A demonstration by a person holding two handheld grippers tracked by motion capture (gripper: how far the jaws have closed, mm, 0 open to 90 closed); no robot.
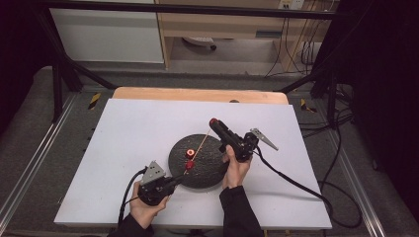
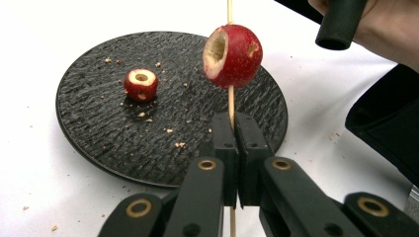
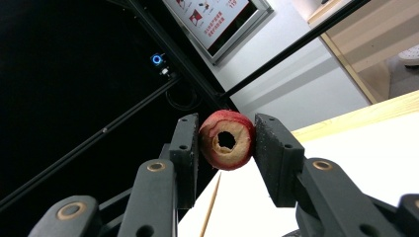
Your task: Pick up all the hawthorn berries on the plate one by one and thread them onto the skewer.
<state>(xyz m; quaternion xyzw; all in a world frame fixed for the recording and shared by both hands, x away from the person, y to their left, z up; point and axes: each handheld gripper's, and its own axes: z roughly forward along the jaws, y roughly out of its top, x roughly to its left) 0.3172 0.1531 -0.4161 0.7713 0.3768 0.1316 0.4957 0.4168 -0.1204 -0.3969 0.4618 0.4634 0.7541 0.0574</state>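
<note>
Red fruits (image 2: pixel 232 55), black plate (image 2: pixel 99 133)

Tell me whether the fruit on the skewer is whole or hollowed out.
Hollowed out: the red fruit on the skewer shows an open cored cavity with pale flesh inside.

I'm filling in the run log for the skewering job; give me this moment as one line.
left gripper: shut on skewer | fruit on skewer: threaded | right gripper: shut on cored fruit | plate: one loose fruit
</note>
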